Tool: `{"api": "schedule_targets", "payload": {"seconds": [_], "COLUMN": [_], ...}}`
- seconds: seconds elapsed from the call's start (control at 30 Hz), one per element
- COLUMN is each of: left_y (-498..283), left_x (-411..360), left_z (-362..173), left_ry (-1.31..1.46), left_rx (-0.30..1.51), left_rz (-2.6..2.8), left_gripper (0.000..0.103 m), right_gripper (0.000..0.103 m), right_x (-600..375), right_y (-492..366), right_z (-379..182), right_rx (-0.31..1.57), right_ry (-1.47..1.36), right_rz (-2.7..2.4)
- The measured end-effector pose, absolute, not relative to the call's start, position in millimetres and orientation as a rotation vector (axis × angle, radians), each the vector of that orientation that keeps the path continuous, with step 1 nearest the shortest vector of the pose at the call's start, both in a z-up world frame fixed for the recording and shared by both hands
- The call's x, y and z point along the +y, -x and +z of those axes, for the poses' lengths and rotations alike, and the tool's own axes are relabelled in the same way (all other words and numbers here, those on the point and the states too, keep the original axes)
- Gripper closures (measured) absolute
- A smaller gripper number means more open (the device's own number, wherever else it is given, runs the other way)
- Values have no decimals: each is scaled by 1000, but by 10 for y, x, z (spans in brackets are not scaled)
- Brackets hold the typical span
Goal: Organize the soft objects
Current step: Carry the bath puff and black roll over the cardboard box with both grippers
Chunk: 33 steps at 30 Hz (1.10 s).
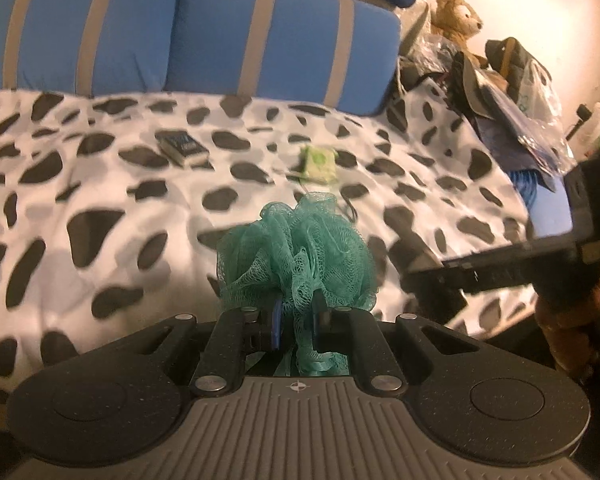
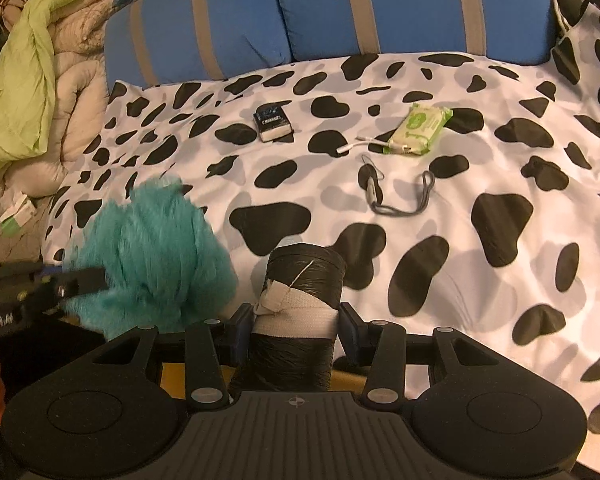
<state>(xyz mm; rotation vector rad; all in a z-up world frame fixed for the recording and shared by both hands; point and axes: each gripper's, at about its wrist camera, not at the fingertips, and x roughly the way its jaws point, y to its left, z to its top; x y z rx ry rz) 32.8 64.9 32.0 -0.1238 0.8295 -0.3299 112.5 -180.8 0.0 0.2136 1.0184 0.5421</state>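
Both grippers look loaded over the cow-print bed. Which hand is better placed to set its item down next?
Hard to call; slightly the right. Right gripper holds the black roll over bare bedspread; left gripper, clamping the green mesh pouf, seems equally ready.

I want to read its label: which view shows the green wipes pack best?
The right wrist view: the green wipes pack lies sharp and unobstructed on the cow-print cover. The left wrist view shows it small and blurred.

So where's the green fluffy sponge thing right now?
The green mesh bath pouf is pinched in the left gripper, above the cow-print blanket.
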Motion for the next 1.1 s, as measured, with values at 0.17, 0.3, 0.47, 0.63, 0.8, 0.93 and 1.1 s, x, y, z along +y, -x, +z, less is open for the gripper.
{"api": "schedule_targets", "payload": {"seconds": [0.17, 0.3, 0.47, 0.63, 0.8, 0.93, 1.1], "left_y": [-122, -22, -18, -26, -22, -69, -107], "left_x": [622, 579, 538, 548, 537, 524, 567], "left_z": [248, 144, -52, -113, -118, -144, -179], "left_ry": [134, 116, 77, 65, 52, 47, 67], "left_rx": [885, 958, 1082, 1126, 1132, 1154, 1178], "left_rz": [-352, -357, -350, -336, -330, -294, -261], "left_gripper": [89, 89, 88, 86, 72, 46, 36], "right_gripper": [55, 55, 55, 55, 55, 55, 55], "right_x": [-1801, -1739, -1616, -1531, -1541, -1530, -1513], "right_y": [-986, -877, -732, -696, -707, -719, -715], "right_z": [-32, -89, -113, -188, -227, -248, -262], "right_rx": [1045, 1088, 1124, 1176, 1201, 1215, 1223], "right_ry": [-206, -181, -147, -124, -129, -123, -116], "right_rz": [534, 542, 573, 582, 573, 568, 577]}}
